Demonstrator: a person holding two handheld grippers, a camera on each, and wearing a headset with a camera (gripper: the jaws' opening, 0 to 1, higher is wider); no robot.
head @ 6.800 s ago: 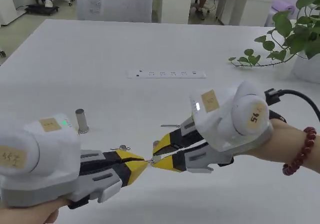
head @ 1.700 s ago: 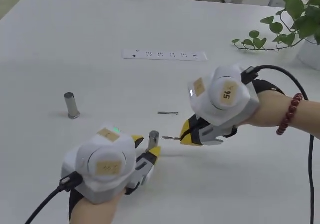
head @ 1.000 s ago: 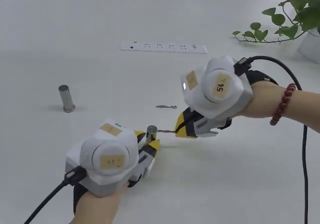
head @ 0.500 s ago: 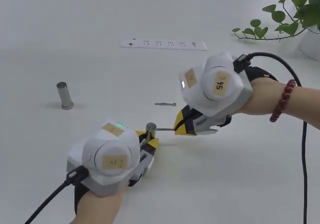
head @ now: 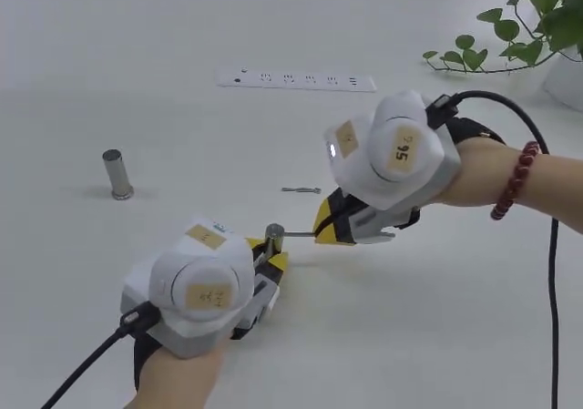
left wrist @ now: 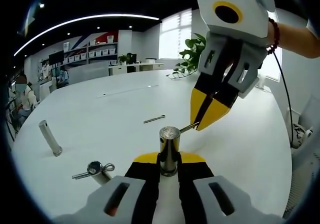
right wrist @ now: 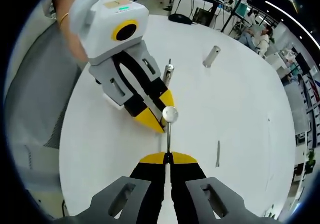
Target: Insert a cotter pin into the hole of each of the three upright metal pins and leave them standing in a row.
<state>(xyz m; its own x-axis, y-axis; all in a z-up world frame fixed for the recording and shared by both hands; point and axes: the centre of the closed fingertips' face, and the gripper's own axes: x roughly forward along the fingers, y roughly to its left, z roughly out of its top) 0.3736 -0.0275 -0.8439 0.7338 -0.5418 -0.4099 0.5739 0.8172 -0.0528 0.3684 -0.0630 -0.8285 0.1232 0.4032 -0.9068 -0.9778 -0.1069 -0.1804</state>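
Observation:
An upright metal pin (head: 273,239) stands between the jaws of my left gripper (head: 271,256), which is shut on its lower part (left wrist: 169,151). My right gripper (head: 321,231) is shut on a thin cotter pin (right wrist: 168,134) held level, its tip touching the pin's head (right wrist: 170,113). The cotter pin (left wrist: 186,128) meets the pin just below its top. A second upright pin (head: 117,174) stands alone at the left. A third pin (left wrist: 97,169) with a cotter pin through it is close to the left gripper (right wrist: 137,102). A loose cotter pin (head: 301,190) lies on the table.
A white power strip (head: 296,81) lies further back on the white table (head: 437,318). A potted plant (head: 537,26) stands at the far right corner. A black cable (head: 551,272) trails from the right gripper across the right side.
My right gripper has moved a little to the left, bringing the cotter pin's tip up against the head of the pin held by the left gripper. The left gripper has stayed put.

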